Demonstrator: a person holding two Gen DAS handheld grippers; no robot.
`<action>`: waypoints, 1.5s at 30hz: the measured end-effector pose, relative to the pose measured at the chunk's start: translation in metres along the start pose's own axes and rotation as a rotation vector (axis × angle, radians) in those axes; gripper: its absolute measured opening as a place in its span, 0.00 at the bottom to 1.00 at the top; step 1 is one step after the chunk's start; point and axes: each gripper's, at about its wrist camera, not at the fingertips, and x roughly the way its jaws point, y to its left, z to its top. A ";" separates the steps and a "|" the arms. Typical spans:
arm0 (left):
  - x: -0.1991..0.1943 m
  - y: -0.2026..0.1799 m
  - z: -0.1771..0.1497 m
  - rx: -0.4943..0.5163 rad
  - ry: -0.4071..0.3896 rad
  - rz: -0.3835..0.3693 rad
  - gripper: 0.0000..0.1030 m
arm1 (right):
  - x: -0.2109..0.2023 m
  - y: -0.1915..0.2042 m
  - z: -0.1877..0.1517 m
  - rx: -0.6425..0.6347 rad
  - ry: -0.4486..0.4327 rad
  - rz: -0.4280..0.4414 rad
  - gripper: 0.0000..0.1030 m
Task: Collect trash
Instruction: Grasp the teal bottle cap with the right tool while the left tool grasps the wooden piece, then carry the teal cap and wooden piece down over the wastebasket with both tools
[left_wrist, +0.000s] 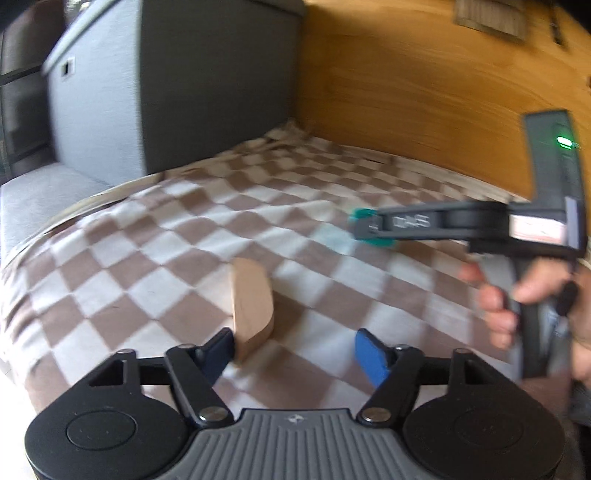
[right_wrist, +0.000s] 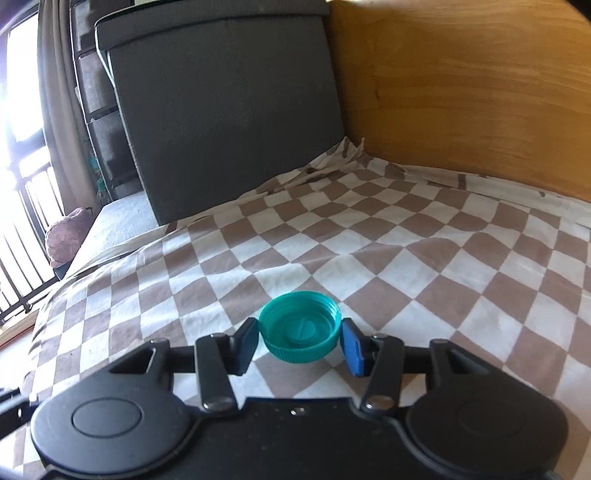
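A teal bottle cap lies open side up on the brown-and-white checked cloth, and my right gripper is shut on it, one pad pressing each side. In the left wrist view the right gripper reaches in from the right with the teal cap showing between its fingertips, a hand on its handle. A tan rounded block stands on edge on the cloth. My left gripper is open: the block touches the left finger, while the right finger stands well clear of it.
A tall dark grey upholstered panel rises at the back left. A wooden wall runs along the back and right. To the left are a window railing and a pinkish bundle beside the bed's edge.
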 end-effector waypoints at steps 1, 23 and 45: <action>0.001 -0.004 0.001 0.009 -0.002 0.000 0.57 | -0.001 -0.002 0.000 0.002 0.001 0.000 0.48; 0.009 0.004 0.021 -0.191 -0.098 0.258 0.27 | -0.033 0.009 0.005 -0.042 -0.083 0.042 0.47; -0.117 0.055 -0.035 -0.288 -0.199 0.443 0.26 | -0.063 0.098 -0.019 -0.220 -0.041 0.309 0.47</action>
